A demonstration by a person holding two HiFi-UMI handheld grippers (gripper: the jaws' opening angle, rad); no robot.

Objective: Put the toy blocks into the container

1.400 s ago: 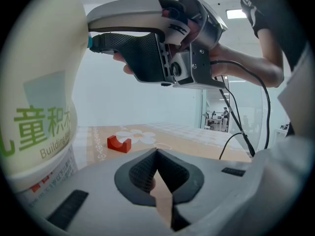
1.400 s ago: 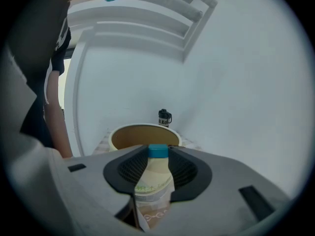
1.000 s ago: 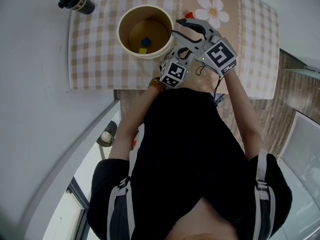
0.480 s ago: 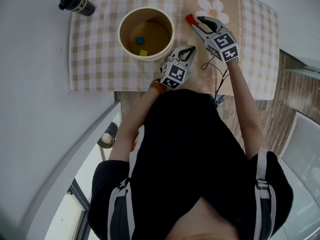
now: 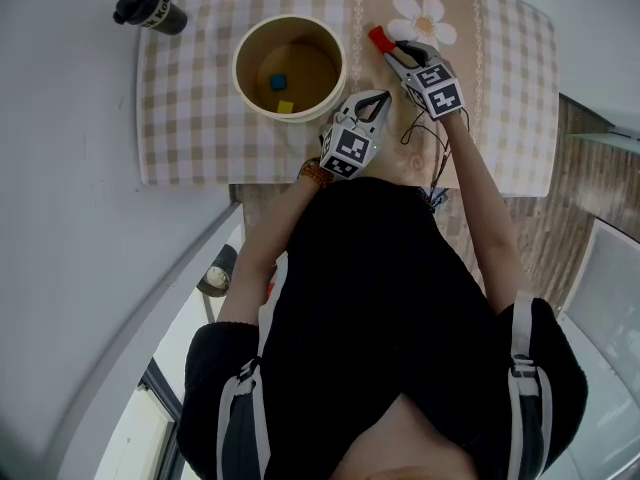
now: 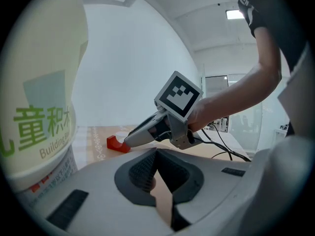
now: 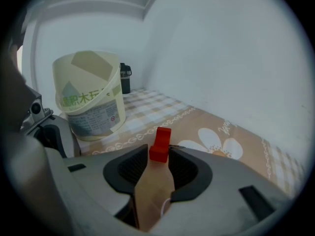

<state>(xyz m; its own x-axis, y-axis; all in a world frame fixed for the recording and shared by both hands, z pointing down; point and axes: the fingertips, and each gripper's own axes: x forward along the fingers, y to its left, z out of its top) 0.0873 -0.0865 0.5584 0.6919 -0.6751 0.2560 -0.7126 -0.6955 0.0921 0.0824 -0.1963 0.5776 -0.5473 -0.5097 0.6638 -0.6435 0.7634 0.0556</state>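
Observation:
A red toy block (image 5: 378, 38) lies on the tablecloth beside the daisy print. My right gripper (image 5: 392, 51) is down at it, jaws open, and the red block (image 7: 160, 141) stands between the fingertips with a sliver of room on one side. The cream bucket (image 5: 240, 56) holds a blue block (image 5: 277, 81) and a yellow block (image 5: 286, 106). My left gripper (image 5: 374, 97) rests just right of the bucket, open and empty. In the left gripper view the right gripper (image 6: 129, 141) touches down at the red block (image 6: 116, 144).
A black bottle (image 5: 150, 8) lies at the cloth's far left corner. The checked tablecloth (image 5: 190, 118) ends at the table's near edge, close to the person's body. The bucket wall (image 6: 39, 107) fills the left of the left gripper view. Cables (image 5: 425, 128) trail from the right gripper.
My right gripper has come away from the bucket's rim, dropped to the cloth and tilted down, so its open jaws now straddle the red block. The left gripper stayed put.

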